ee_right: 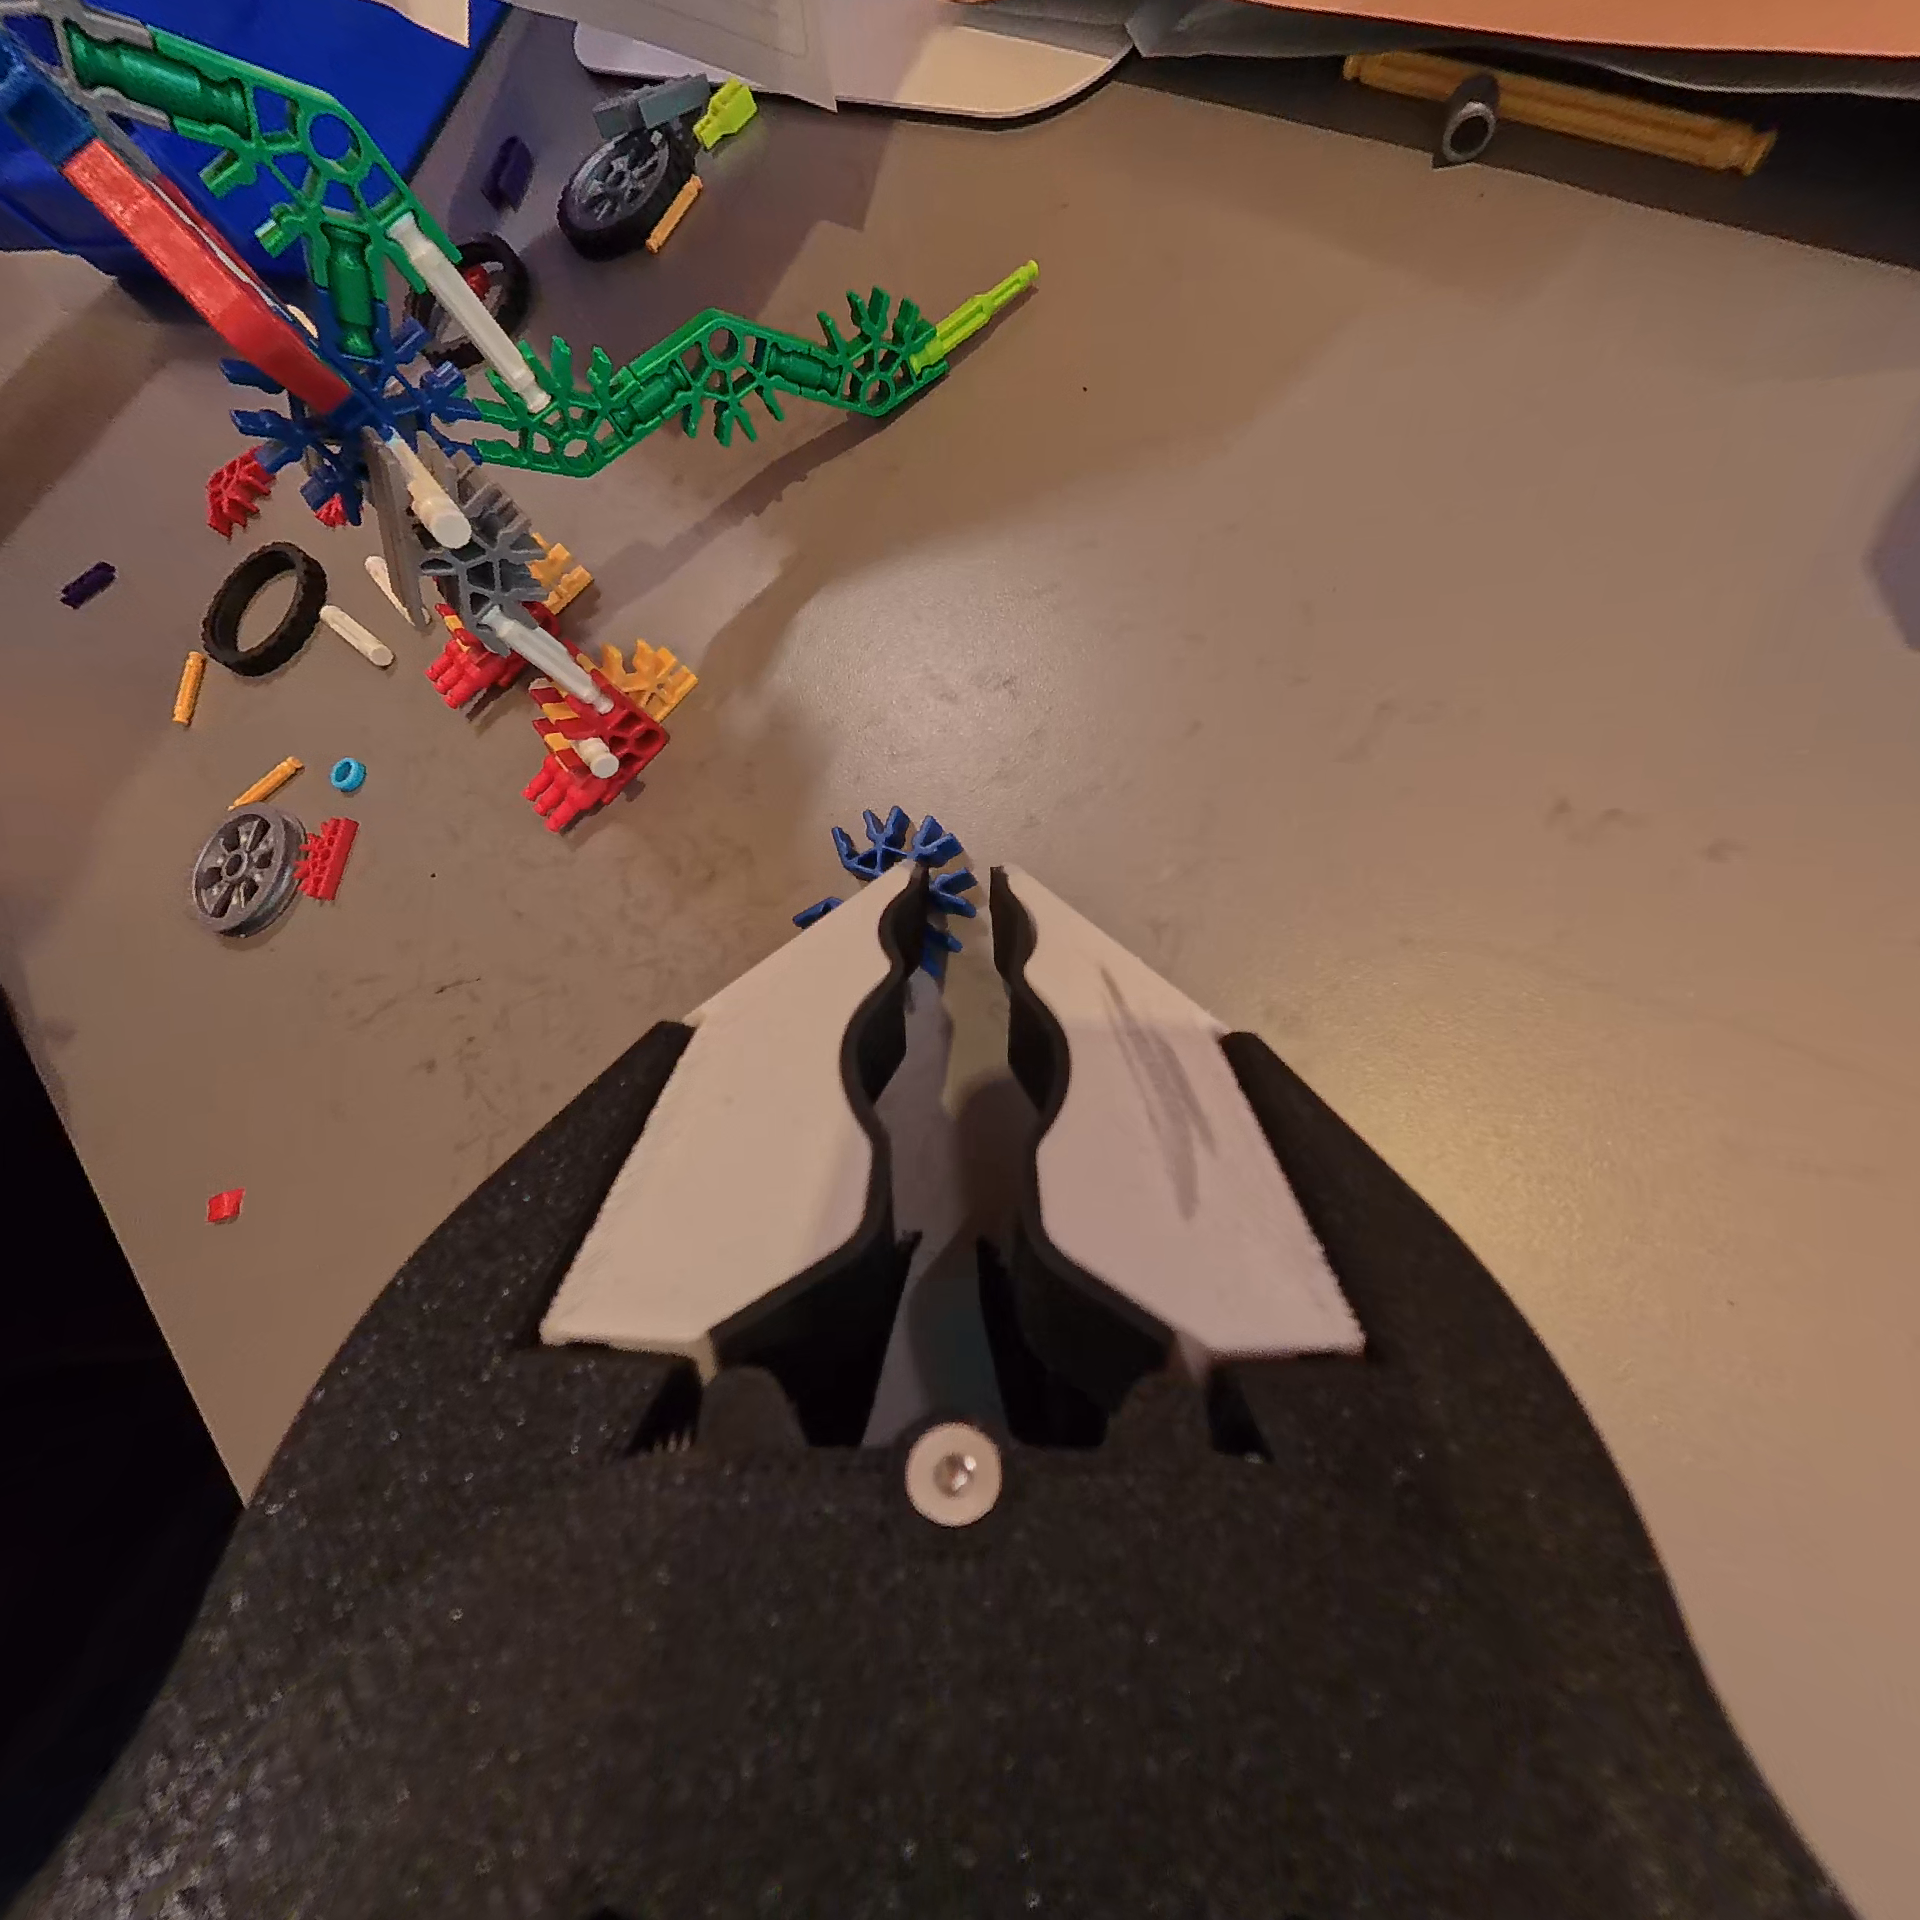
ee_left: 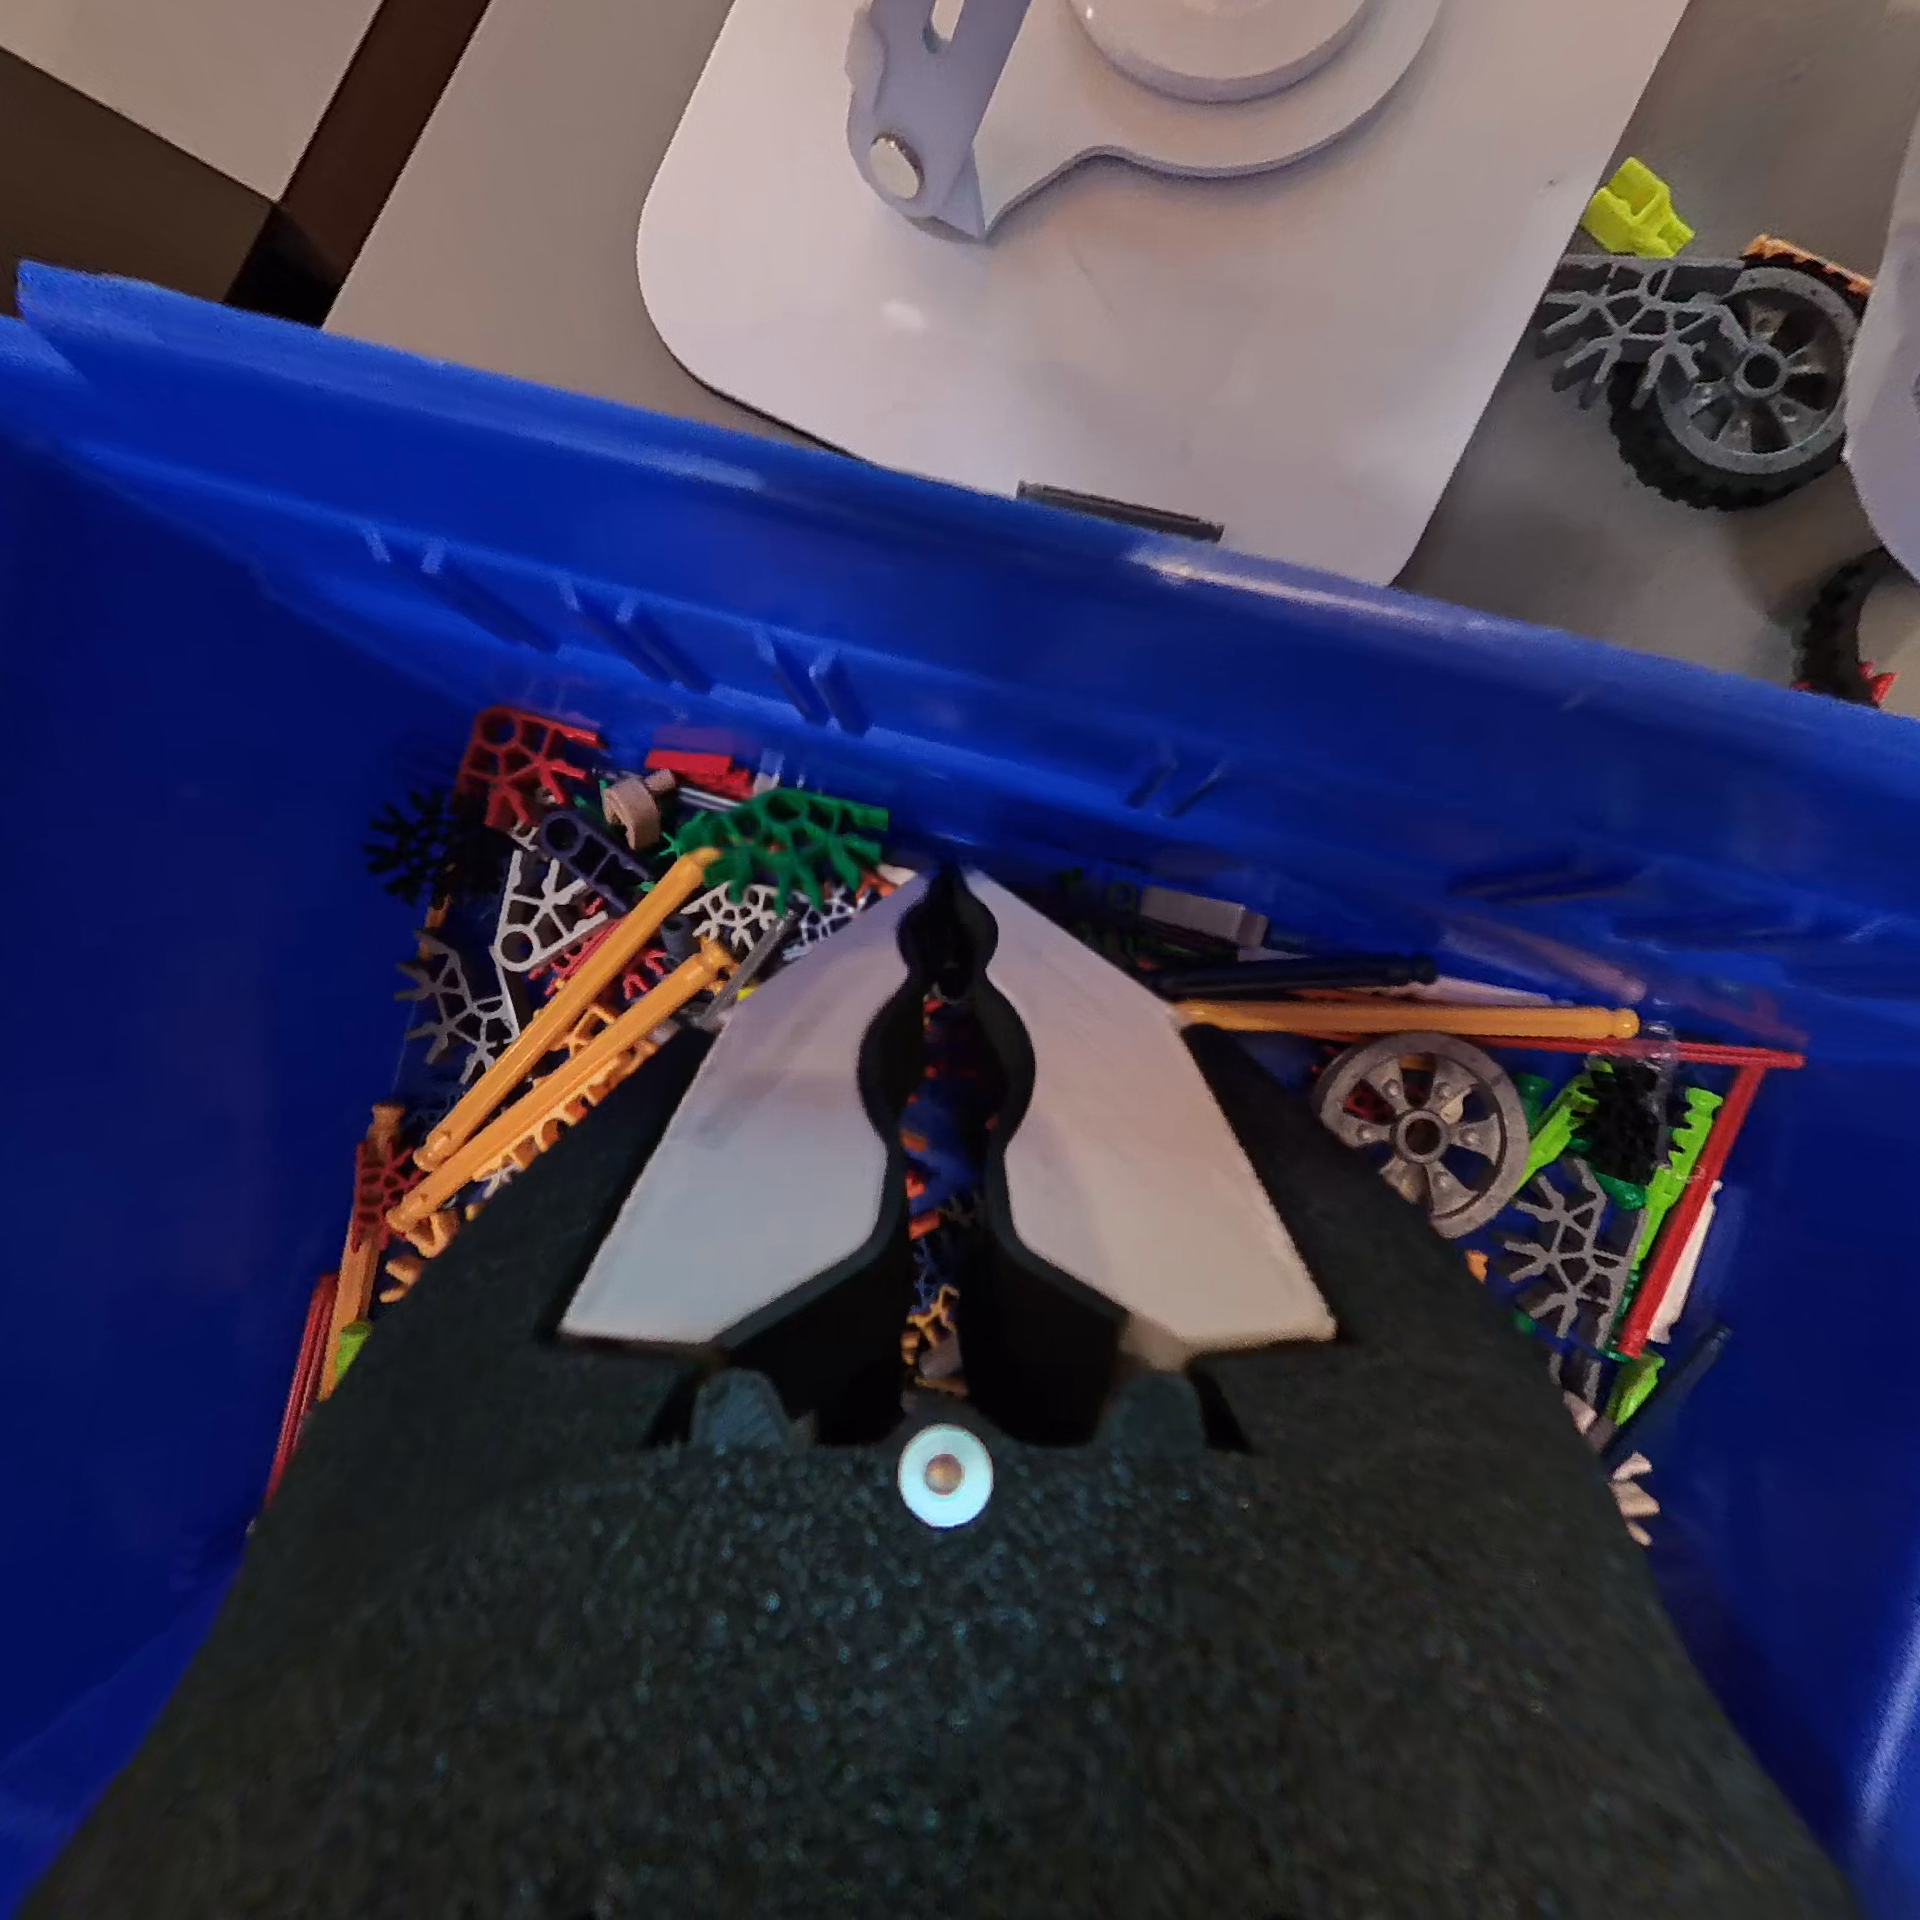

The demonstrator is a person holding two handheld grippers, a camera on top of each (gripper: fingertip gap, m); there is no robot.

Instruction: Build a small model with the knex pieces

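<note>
My left gripper (ee_left: 948,883) is shut, its black pads meeting at the tips. It hangs inside a blue bin (ee_left: 935,623), just above a pile of loose toy building pieces. A green connector (ee_left: 790,831) and orange rods (ee_left: 582,997) lie to its left, and a grey wheel (ee_left: 1423,1132) to its right. My right gripper (ee_right: 956,883) is narrowly open over the table. A blue snowflake connector (ee_right: 883,842) sits at its tips, partly under the left finger (ee_right: 831,977). A gap shows between the connector and the right pad (ee_right: 1000,914).
A part-built model with green arms (ee_right: 707,374) and red connectors (ee_right: 597,748) stands left of the right gripper. A black tyre (ee_right: 260,608), a wheel (ee_right: 244,868) and small bits lie around it. Beyond the bin are a white base plate (ee_left: 1039,312) and a wheeled piece (ee_left: 1725,384). Some 45 cm of space lies between my two pairs of fingers. From my left tips it is roughly 9 cm to the grey wheel (ee_left: 1423,1132); from my right, 40 cm.
</note>
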